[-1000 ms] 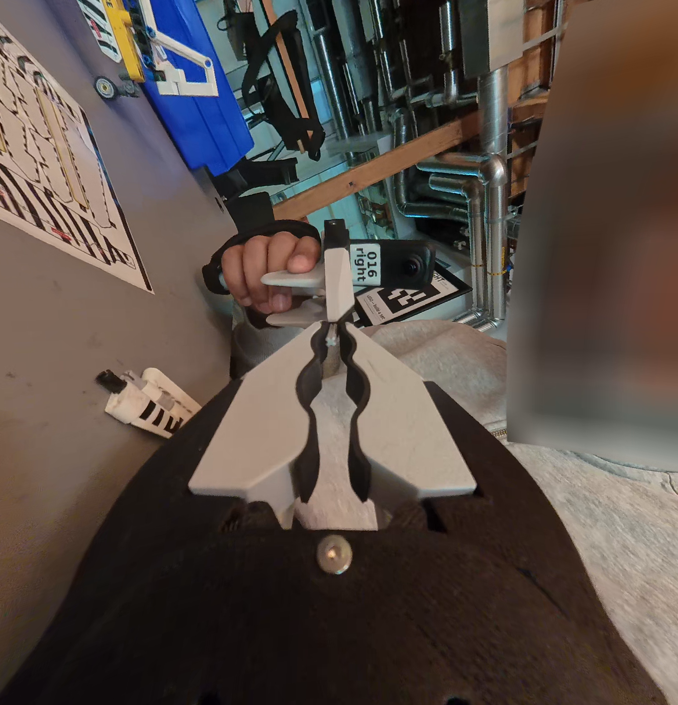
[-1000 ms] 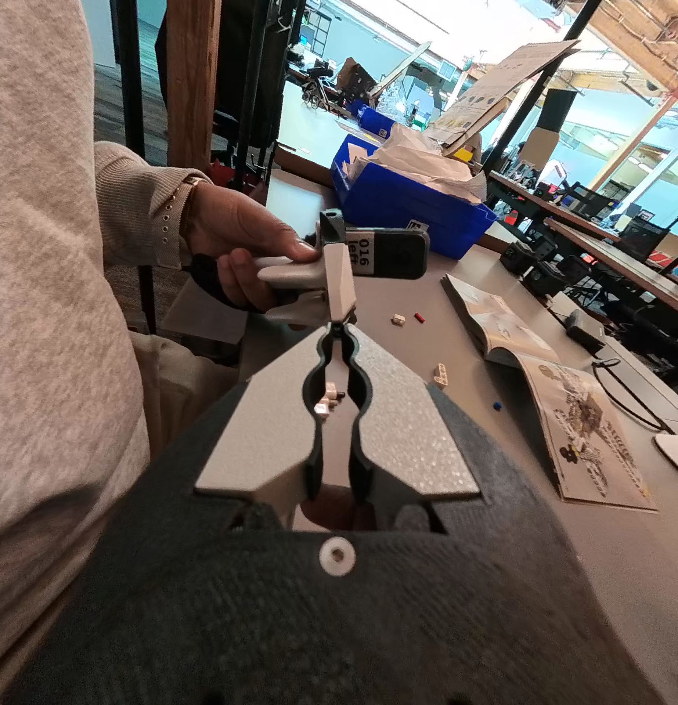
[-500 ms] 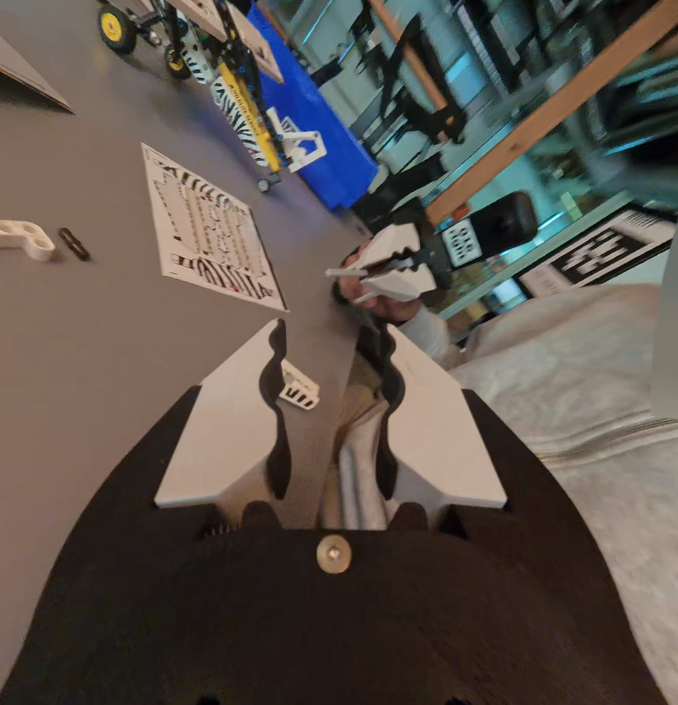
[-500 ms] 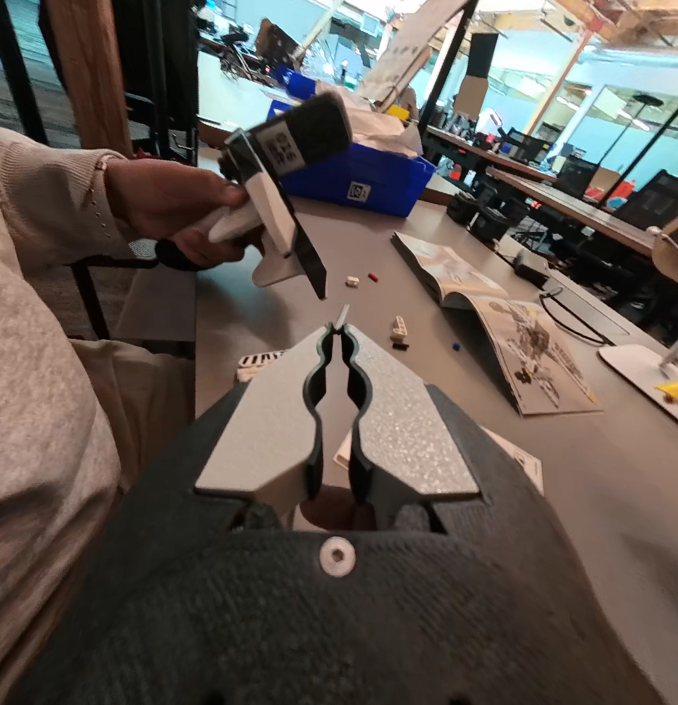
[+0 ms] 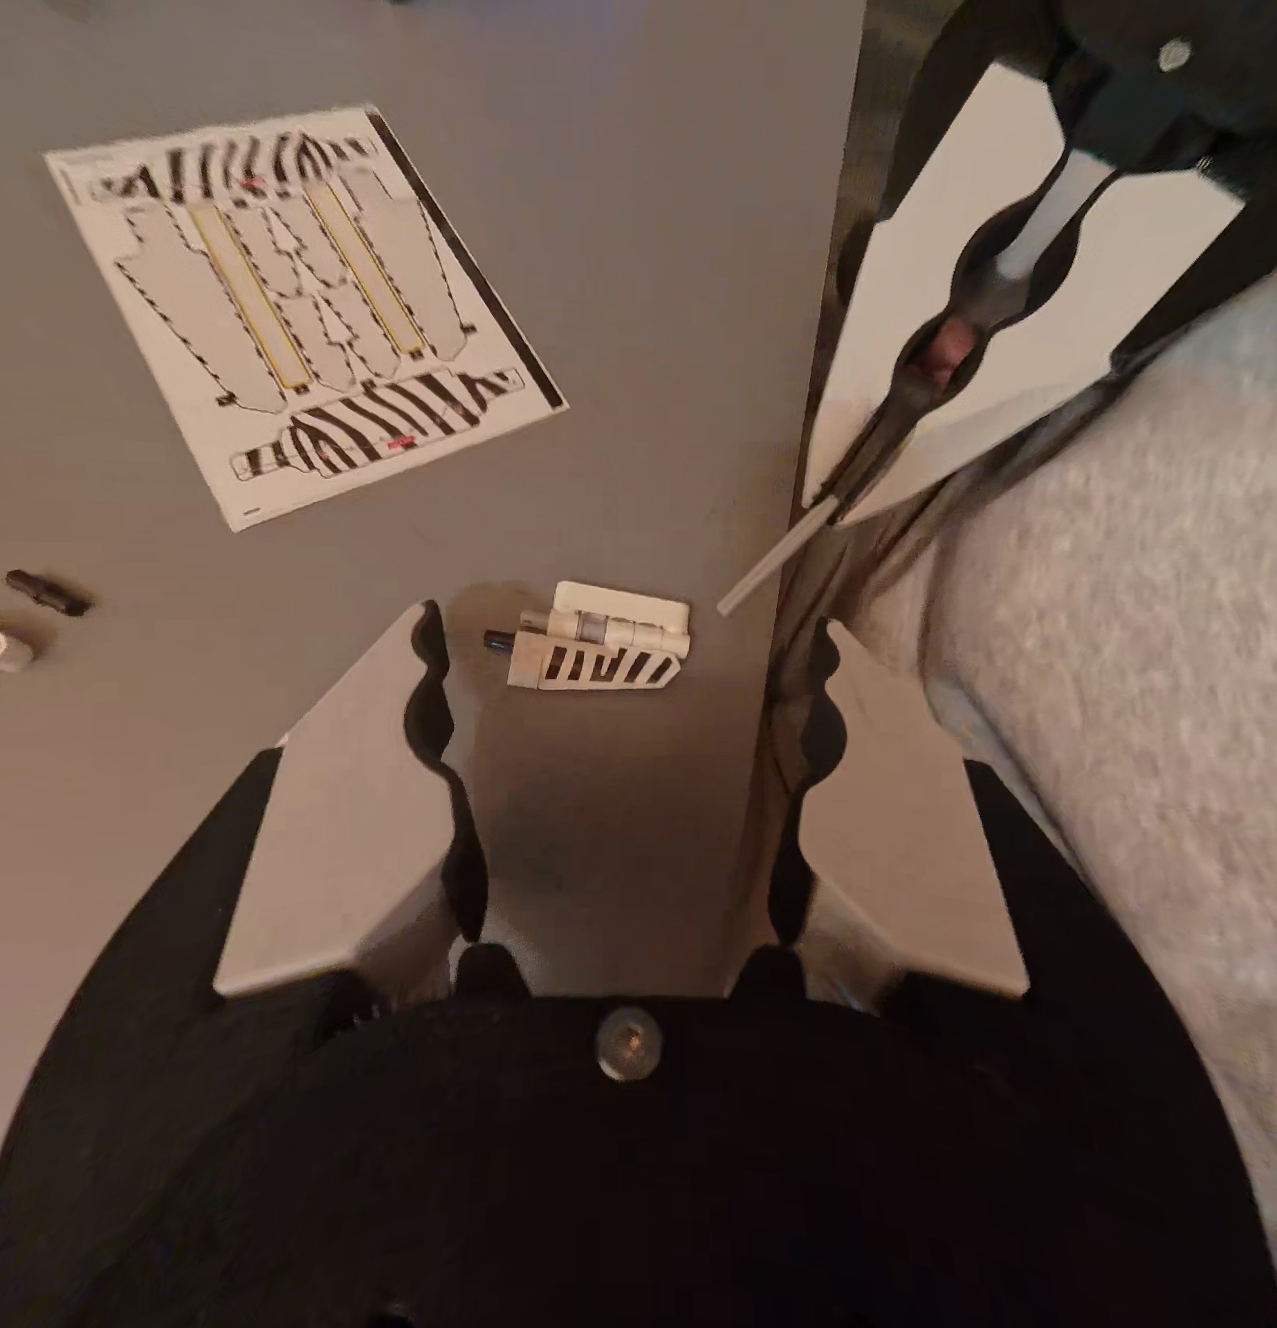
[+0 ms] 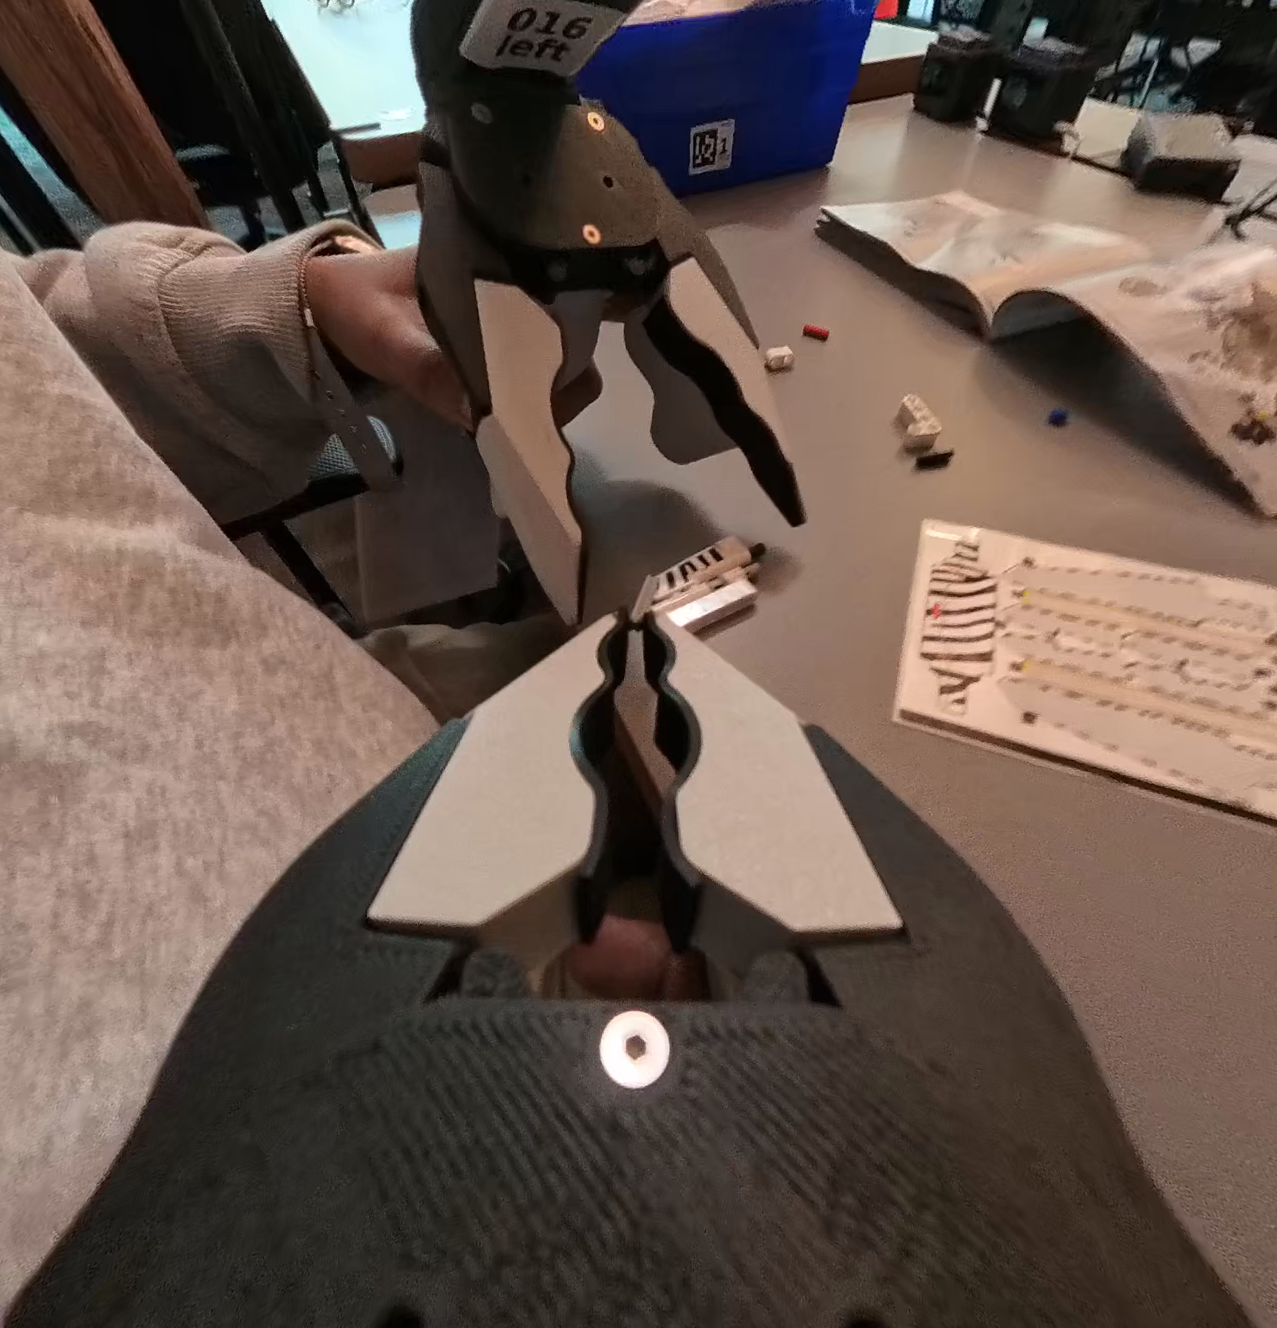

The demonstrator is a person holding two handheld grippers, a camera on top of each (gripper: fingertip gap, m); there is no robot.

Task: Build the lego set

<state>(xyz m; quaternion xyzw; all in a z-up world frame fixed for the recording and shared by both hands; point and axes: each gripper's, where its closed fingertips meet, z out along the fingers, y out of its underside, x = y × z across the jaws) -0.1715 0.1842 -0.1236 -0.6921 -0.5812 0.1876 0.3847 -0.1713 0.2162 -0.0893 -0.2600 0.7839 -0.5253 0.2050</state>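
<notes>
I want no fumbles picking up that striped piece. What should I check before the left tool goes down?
1. Left tool open: ok.
2. Striped piece lying flat near the table edge, just ahead of the opening: ok.
3. Nothing between the fingers: ok.
4. Right tool shut on the thin white strip: ok.
5. Strip clear of the striped piece: ok, close though.
6. Sticker sheet out of the way: ok.
</notes>
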